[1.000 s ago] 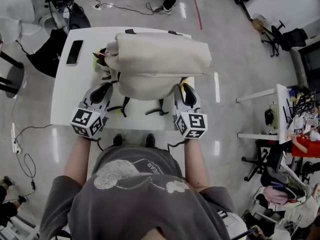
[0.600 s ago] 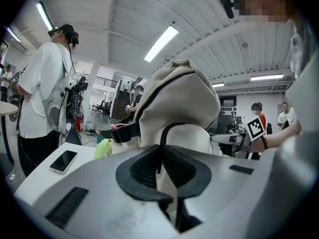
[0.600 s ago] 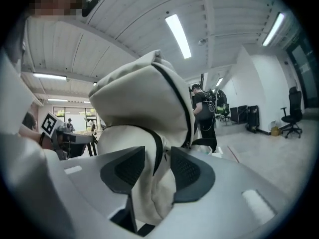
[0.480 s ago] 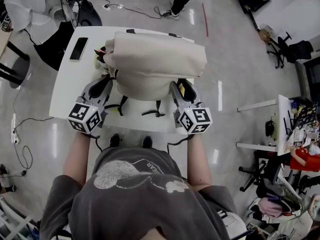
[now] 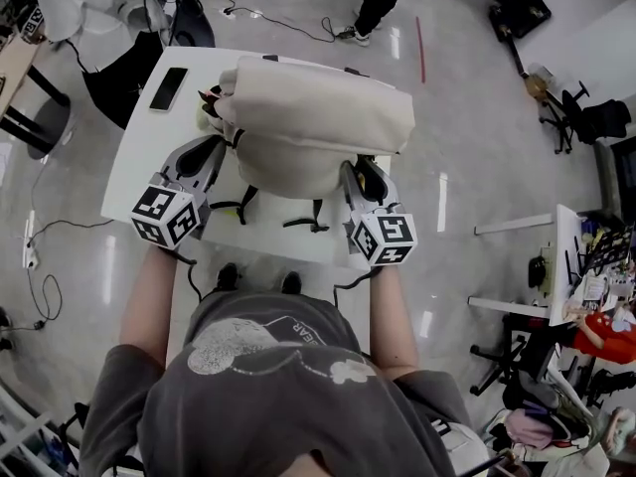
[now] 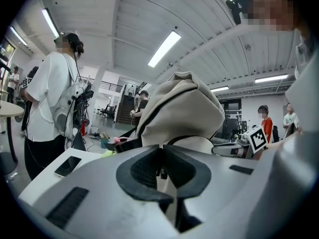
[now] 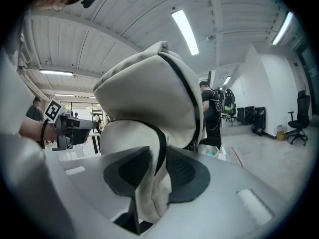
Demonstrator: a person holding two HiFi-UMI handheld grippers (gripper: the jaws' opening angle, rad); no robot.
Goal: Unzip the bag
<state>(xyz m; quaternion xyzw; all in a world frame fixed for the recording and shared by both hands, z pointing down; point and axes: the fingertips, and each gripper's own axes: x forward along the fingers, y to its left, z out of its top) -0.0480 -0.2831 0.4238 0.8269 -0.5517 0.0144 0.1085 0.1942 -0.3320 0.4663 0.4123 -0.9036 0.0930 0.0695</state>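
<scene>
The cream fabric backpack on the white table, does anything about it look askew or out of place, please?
The cream fabric backpack slumps, its top flopped toward the person, and its black straps trail loose across the white table. Small colourful things sit at its left side; whether they spilled out is unclear.

cream bag (image 5: 313, 117), black-trimmed, stands bulging upright on white table (image 5: 139, 172).
</scene>
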